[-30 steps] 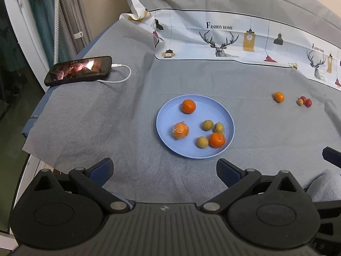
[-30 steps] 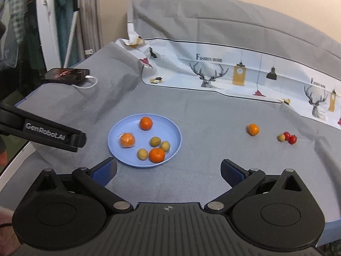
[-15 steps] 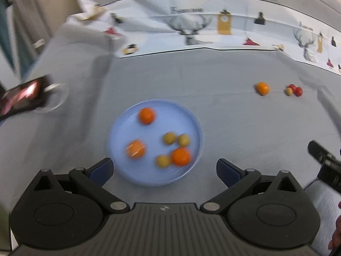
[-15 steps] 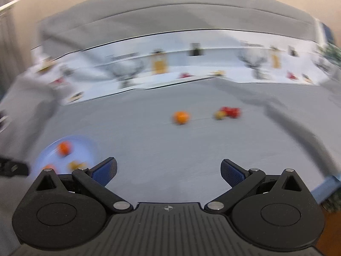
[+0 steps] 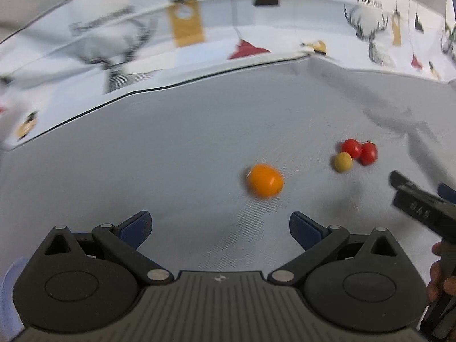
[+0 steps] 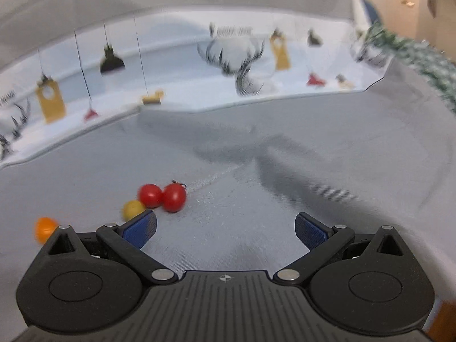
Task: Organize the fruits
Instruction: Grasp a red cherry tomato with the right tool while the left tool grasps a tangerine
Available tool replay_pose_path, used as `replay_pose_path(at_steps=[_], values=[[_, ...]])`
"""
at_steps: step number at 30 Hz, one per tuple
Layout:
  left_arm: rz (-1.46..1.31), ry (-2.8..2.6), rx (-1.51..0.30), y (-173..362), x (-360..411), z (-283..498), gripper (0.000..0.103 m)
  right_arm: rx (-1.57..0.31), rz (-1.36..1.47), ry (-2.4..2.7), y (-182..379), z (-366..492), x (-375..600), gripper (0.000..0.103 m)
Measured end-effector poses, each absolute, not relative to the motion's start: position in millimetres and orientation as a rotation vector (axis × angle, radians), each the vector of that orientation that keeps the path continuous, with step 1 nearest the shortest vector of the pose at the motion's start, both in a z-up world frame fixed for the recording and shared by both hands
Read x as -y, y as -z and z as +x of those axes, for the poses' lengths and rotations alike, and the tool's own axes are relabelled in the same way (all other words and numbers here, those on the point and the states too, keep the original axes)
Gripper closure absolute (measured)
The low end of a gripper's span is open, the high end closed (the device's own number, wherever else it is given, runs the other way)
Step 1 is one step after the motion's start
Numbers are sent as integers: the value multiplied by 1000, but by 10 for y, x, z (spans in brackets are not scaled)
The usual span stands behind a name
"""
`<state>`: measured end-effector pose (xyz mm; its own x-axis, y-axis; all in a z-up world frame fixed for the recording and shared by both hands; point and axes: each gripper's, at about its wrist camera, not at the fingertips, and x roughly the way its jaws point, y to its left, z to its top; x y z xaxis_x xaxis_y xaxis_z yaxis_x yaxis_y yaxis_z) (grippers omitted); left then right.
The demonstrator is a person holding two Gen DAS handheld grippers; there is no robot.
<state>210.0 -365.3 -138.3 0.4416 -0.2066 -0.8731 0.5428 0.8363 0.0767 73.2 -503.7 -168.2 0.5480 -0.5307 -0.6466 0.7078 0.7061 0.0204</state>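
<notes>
While both tongs gape empty, only the left view shows the plate's rim.

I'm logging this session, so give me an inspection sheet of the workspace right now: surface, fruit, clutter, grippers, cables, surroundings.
Surface: grey cloth, wrinkled.
Job's things: orange fruit lying alone; two red fruits touching each other, small yellow fruit against them; sliver of blue plate at the left edge.
Clutter: nothing seen.
Grippers: left gripper open, empty, facing the orange fruit; right gripper open, empty, near the red fruits.
Cables: nothing seen.
Surroundings: white deer-print cloth behind; views motion-blurred.
</notes>
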Motion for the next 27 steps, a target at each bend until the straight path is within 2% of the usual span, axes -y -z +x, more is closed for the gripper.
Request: replay_pose_path(at_steps=[5, 10, 11, 12, 13, 14, 16, 20, 27], values=[[470, 490, -1058, 1855, 4171, 2421, 0, -743, 239, 647, 2139, 1221, 5283, 1], [479, 496, -1041, 2024, 4264, 2487, 2, -653, 187, 640, 2276, 1349, 5284, 1], [463, 508, -1024, 2001, 4256, 2474, 9, -651, 191, 637, 2276, 1363, 5293, 2], [438, 528, -999, 1963, 4232, 2448, 46, -646, 194, 630, 2277, 1371, 5295, 6], [430, 569, -1011, 1946, 4230, 2442, 61, -629, 183, 612, 2261, 1364, 5279, 31], [430, 577, -1026, 1935, 4231, 2436, 61, -616, 151, 589, 2219, 1347, 5251, 73], [417, 587, -1018, 1892, 4174, 2379, 61, -642, 111, 580, 2172, 1373, 5220, 74], [400, 601, -1022, 1694, 3999, 2195, 61, -676, 218, 661, 2013, 1222, 5262, 74], [367, 592, -1008, 977, 3301, 1557, 61, -581, 324, 683, 1381, 505, 4871, 74]])
